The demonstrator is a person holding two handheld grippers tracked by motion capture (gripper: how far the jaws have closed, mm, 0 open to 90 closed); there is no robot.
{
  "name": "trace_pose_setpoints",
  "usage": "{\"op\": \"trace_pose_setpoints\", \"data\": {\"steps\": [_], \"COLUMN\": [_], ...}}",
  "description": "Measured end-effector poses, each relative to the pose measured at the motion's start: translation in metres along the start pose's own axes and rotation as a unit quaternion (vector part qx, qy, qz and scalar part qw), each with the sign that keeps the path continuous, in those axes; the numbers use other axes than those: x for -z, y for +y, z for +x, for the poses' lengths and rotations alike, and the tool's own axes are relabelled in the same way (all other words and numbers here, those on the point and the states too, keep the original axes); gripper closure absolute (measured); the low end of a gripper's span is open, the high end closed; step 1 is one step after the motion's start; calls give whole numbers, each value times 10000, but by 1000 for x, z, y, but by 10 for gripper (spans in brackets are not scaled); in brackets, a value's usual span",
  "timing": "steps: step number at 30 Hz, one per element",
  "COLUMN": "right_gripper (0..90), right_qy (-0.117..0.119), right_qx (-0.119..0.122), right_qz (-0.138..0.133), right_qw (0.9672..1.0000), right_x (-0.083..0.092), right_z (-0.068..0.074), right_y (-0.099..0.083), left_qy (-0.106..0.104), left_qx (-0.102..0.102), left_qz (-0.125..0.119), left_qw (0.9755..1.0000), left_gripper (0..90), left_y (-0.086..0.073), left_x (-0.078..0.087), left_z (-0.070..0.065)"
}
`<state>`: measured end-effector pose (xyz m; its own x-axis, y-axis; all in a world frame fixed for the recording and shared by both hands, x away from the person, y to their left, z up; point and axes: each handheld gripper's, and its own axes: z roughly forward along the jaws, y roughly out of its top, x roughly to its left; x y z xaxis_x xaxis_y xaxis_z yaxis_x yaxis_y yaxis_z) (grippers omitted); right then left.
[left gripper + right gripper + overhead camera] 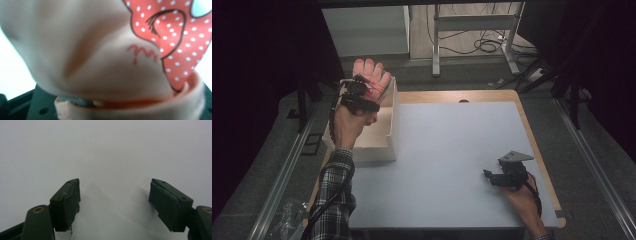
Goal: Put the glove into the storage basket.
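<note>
While its jaws clamp a pale pink rubber glove with a red white-dotted print, the left gripper holds it above the white open-topped box. Right gripper: jaws spread, nothing between, low over the light grey tabletop.

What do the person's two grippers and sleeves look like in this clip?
Both grippers are black handheld units. The right gripper has two blocky dark jaws with worn, peeling flat pads, brass-coloured pivot pins and a grey three-cornered plate on top. A black cable trails from the left gripper. The left forearm wears a black-and-white plaid sleeve; a plaid cuff also shows at the right wrist.
</note>
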<state>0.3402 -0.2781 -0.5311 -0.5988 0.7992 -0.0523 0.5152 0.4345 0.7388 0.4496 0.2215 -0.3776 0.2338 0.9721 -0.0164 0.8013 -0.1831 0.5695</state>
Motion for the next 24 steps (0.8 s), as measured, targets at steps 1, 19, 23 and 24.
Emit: {"op": "trace_pose_setpoints", "data": {"steps": [1, 19, 23, 24], "right_gripper": [253, 250, 249, 249], "right_qy": [0, 0, 2, 1], "right_qx": [0, 3, 4, 3], "right_qz": [-1, -1, 0, -1], "right_qw": [10000, 10000, 10000, 10000], "right_x": [0, 0, 0, 0], "right_z": [0, 0, 0, 0], "right_y": [0, 0, 0, 0], "left_qy": [-1, -32, 21, 22], "left_qx": [43, 266, 200, 208], "left_qz": [22, 564, 807, 861], "left_qw": [10000, 9980, 9965, 9961], "left_gripper": [360, 359, 358, 357], "left_y": [-1, -14, -14, -13], "left_x": [-2, -79, -92, -94], "left_z": [2, 4, -2, -3]}}
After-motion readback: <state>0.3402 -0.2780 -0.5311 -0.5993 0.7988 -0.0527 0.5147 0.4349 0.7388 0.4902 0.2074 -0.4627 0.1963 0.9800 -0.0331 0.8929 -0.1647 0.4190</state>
